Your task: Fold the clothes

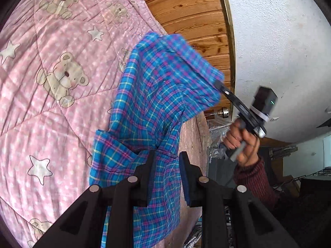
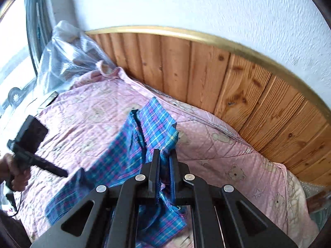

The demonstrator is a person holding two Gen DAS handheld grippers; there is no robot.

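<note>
Shirt [image 1: 157, 95]: thin woven checked cloth, matt, stitched hems.
Quilt [image 1: 51, 107] under it: soft stitched cloth, matt, puckered.
Left gripper [image 1: 166, 177]: matt black plastic, dull metal discs on top.
Panelling [image 2: 238, 86] beyond right gripper [image 2: 164, 172]: knotty varnished wood, slight sheen.
Wall [image 2: 206, 6] above: rough white plaster.
Sheet [image 2: 68, 55] far left: crinkled glossy plastic.

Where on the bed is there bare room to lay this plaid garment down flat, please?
The pink quilt is bare from the plaid garment out to the clear plastic bag, and again between the garment and the wooden headboard. The middle is crowded, with the cloth hanging there.
</note>
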